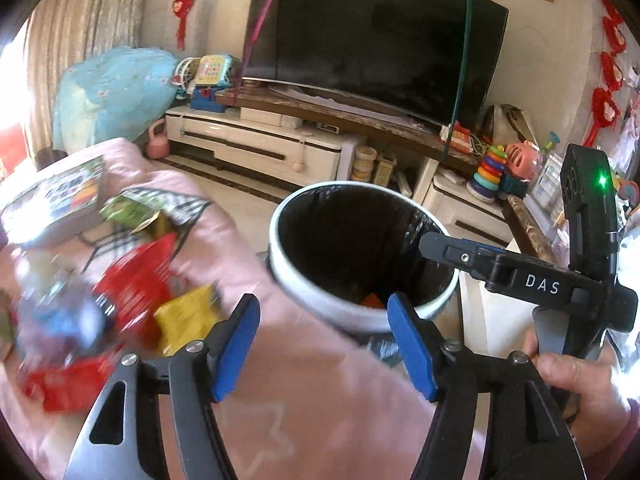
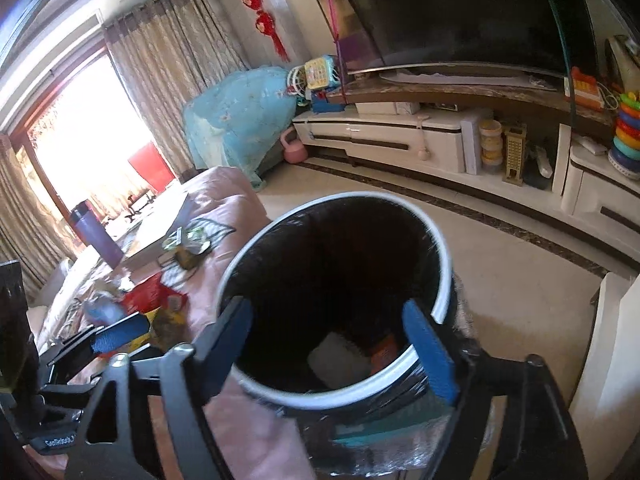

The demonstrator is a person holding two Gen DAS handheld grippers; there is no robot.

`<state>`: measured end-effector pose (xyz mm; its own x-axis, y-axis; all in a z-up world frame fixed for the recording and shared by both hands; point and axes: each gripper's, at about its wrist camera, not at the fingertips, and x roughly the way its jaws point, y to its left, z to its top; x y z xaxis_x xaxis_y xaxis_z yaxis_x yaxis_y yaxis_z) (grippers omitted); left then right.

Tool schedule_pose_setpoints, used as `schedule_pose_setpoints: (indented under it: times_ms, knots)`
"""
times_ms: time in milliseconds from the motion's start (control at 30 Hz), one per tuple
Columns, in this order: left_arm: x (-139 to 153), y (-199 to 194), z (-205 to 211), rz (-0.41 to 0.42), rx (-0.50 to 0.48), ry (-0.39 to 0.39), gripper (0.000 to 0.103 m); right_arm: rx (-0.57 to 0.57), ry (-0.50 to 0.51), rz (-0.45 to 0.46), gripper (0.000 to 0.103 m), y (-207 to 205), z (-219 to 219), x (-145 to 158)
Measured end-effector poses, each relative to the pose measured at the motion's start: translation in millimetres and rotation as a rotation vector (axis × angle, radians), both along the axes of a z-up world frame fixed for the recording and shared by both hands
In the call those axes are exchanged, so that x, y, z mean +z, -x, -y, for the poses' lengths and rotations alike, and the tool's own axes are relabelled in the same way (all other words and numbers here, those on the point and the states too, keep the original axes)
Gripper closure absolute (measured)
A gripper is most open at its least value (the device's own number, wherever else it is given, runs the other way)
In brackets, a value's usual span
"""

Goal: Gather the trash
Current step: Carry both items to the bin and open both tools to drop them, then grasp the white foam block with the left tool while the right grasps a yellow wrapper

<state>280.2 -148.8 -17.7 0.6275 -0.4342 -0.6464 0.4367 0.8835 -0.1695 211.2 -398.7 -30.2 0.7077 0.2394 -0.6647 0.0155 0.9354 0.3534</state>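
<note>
A white-rimmed trash bin (image 1: pixel 280 276) with a black liner stands beside a pink-covered surface (image 1: pixel 304 384); it shows in the right wrist view (image 2: pixel 442 280) too, with a white piece (image 2: pixel 340 360) and an orange piece (image 2: pixel 384 354) inside. Wrappers lie on the cover: red (image 1: pixel 136 284), yellow (image 1: pixel 188 316), blue (image 1: pixel 64 320), green (image 1: pixel 128 210). My left gripper (image 1: pixel 324 344) is open and empty over the cover, right of the wrappers. My right gripper (image 2: pixel 340 344) is open and empty above the bin's mouth; it also shows in the left wrist view (image 1: pixel 436 246).
A white box (image 1: pixel 56 200) lies on the cover's far side, a purple bottle (image 2: pixel 94 232) beyond it. A TV (image 1: pixel 368 40) on a low white cabinet (image 1: pixel 256 144) with toys stands across the tiled floor (image 2: pixel 500 272). A white cabinet (image 2: pixel 608 360) is right of the bin.
</note>
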Motion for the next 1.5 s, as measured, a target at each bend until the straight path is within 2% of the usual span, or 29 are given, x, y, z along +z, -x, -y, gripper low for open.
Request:
schedule_pose_setpoints:
  times_ms: [400, 733, 900, 967, 1233, 1300, 1367, 1400, 1433, 1467, 1500]
  knots:
    - [8, 75, -77, 0.000, 0.067, -0.011, 0.033, 0.083, -0.001, 0.029, 0.015, 42, -76, 3]
    - [15, 121, -127, -0.002, 0.177, -0.047, 0.026, 0.205, 0.019, 0.008, 0.014, 42, -142, -6]
    - [15, 120, -143, -0.022, 0.188, -0.059, 0.021, 0.245, 0.034, 0.005, 0.014, 31, -162, -9]
    - [12, 115, -145, -0.036, 0.165, -0.072, 0.017, 0.257, 0.044, -0.004, 0.014, 23, -168, -11]
    - [5, 85, -140, -0.063, 0.067, -0.144, 0.017, 0.270, 0.063, -0.024, 0.015, -7, -181, -18]
    - [4, 83, -137, -0.058, 0.055, -0.156, 0.018, 0.270, 0.064, -0.033, 0.024, -13, -183, -22]
    - [0, 81, -136, -0.070, 0.040, -0.154, 0.025, 0.272, 0.068, -0.052, 0.051, -19, -185, -27]
    - [-1, 80, -136, -0.075, 0.031, -0.154, 0.039, 0.272, 0.067, -0.058, 0.057, -21, -185, -29]
    - [-3, 80, -136, -0.080, 0.025, -0.161, 0.043, 0.268, 0.069, -0.061, 0.069, -21, -185, -30]
    - [-3, 81, -136, -0.077, 0.031, -0.171, 0.044, 0.258, 0.076, -0.057, 0.086, -20, -184, -30]
    - [-2, 83, -136, -0.073, 0.035, -0.172, 0.045, 0.254, 0.078, -0.054, 0.089, -18, -182, -30]
